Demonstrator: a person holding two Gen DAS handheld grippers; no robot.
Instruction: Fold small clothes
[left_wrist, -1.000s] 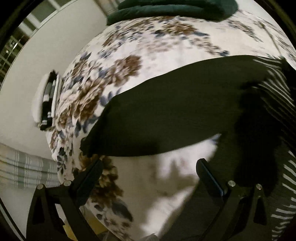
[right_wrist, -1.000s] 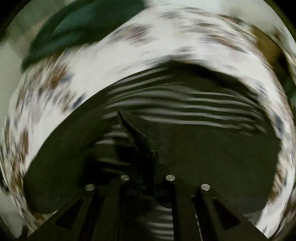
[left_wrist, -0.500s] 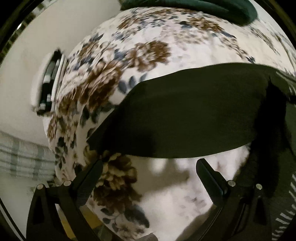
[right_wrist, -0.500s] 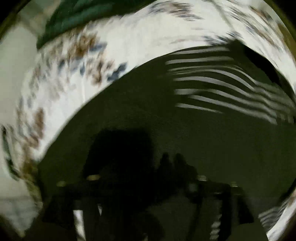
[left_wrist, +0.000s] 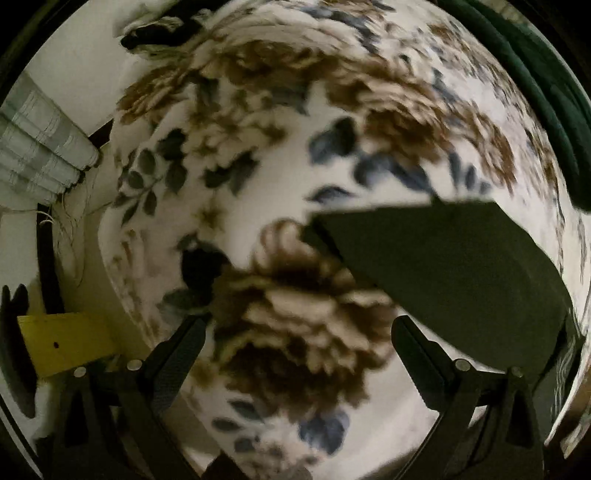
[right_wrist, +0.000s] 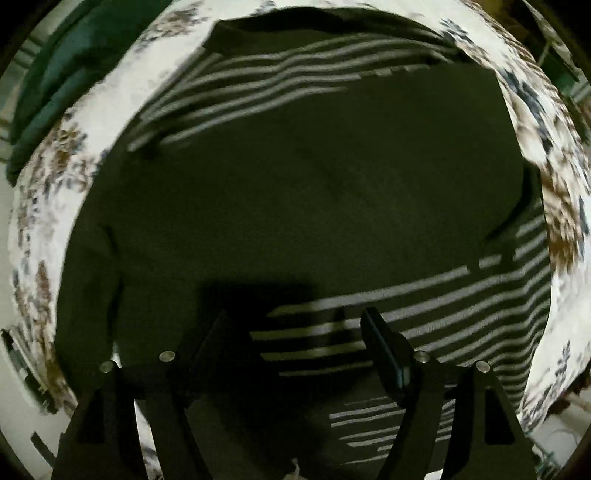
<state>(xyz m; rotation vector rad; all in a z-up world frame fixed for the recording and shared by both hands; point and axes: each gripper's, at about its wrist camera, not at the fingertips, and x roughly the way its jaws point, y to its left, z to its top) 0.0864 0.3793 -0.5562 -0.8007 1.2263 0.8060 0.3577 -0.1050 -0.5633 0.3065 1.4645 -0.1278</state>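
A dark garment with white stripes (right_wrist: 314, 177) lies flat on a floral bedspread (right_wrist: 48, 192), its plain dark side folded over the striped part. My right gripper (right_wrist: 295, 328) is open and empty, just above the garment's near edge. In the left wrist view only a dark corner of the garment (left_wrist: 454, 266) shows at the right. My left gripper (left_wrist: 297, 332) is open and empty over bare bedspread (left_wrist: 258, 155), to the left of that corner.
A dark green folded cloth (right_wrist: 55, 77) lies at the far side of the bed; it also shows in the left wrist view (left_wrist: 546, 96). The bed's left edge (left_wrist: 107, 229) drops to a floor with a yellow object (left_wrist: 62, 339) and a checked cloth (left_wrist: 37, 144).
My right gripper was shut on a fold of the garment, laid it down and opened. My left gripper swung left, away from the garment, staying open.
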